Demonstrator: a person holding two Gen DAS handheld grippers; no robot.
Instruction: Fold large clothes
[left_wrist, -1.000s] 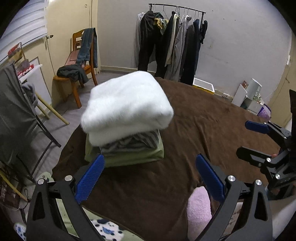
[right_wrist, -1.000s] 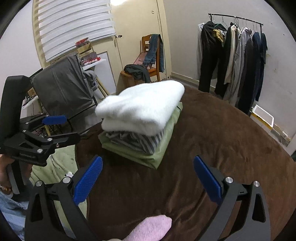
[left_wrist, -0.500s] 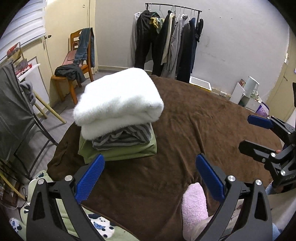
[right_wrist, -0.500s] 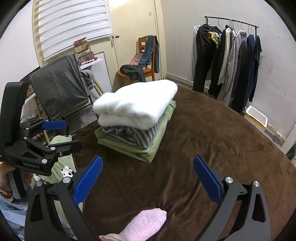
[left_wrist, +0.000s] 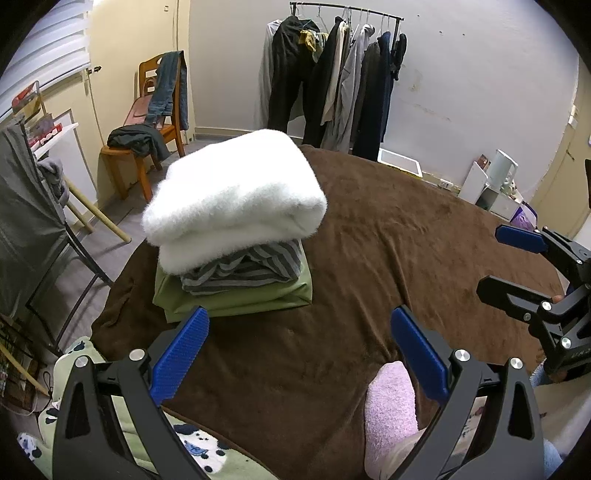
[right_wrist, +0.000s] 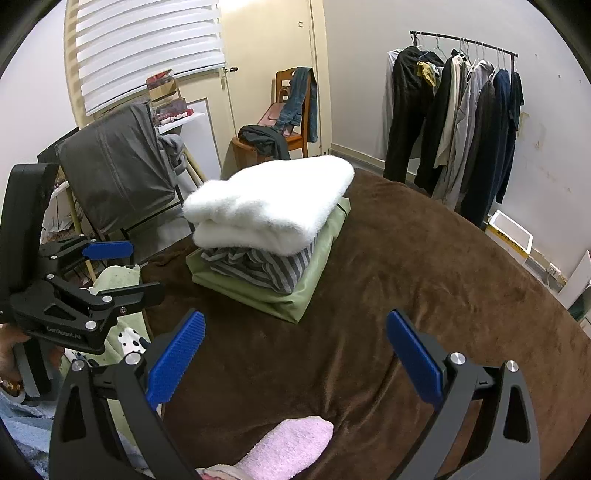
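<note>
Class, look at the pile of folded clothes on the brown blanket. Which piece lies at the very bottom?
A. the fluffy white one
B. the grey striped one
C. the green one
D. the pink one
C: the green piece rests on the brown blanket, with the grey striped piece and the fluffy white piece stacked above it.

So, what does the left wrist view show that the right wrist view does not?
Only the left wrist view shows the white kettle by the far wall. Only the right wrist view shows the window blinds. Both show the folded stack with the white fleece on top, the brown blanket, the clothes rack and the wooden chair. Both grippers are open and empty.
</note>
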